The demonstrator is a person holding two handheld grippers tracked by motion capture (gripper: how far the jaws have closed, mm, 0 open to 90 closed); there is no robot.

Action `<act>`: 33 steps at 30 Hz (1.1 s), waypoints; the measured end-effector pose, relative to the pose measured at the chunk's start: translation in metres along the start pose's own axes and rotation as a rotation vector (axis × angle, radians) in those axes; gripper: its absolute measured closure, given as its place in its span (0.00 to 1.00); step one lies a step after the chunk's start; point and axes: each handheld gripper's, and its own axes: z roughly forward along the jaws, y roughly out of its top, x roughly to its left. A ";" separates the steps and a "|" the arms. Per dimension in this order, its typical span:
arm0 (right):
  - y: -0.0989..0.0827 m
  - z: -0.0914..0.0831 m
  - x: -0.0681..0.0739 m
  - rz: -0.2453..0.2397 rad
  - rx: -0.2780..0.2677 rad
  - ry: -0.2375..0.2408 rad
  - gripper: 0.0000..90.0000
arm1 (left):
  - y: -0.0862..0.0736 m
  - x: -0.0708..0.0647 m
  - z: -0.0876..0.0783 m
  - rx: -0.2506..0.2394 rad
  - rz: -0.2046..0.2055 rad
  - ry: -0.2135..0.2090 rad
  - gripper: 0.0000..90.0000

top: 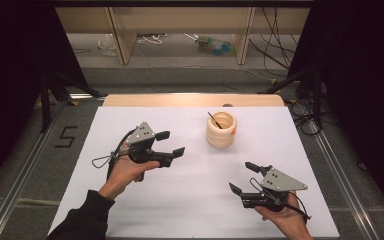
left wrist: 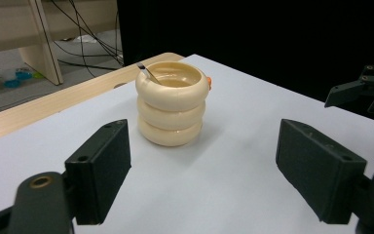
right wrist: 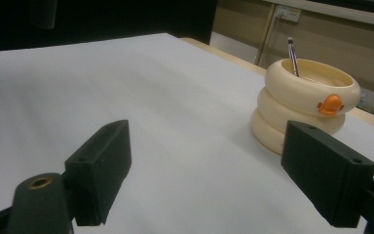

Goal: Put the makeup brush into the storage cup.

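- The right gripper (top: 244, 177) is being held nearest the person, jaws spread wide on nothing.
- The left gripper (top: 171, 143) is likewise being held wide and empty, and is being aimed straight at the cream holder (top: 221, 129).
- The holder is being left upright farther back, apart from both, with a pen (top: 214, 120) leaning inside.

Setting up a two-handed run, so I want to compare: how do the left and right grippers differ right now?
The left gripper sits nearer the cream holder, which stands centred between its jaws in its own view. The right gripper is farther back; the holder sits at the right in its view. Both are open, empty and off the holder.
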 end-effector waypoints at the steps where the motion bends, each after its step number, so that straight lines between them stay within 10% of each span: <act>1: 0.000 0.000 0.000 0.001 -0.004 -0.003 0.22 | -0.001 0.000 0.000 0.005 0.005 -0.002 0.23; 33: 0.000 0.000 0.000 0.003 -0.008 -0.004 0.22 | -0.019 -0.007 -0.023 0.001 0.029 0.010 0.22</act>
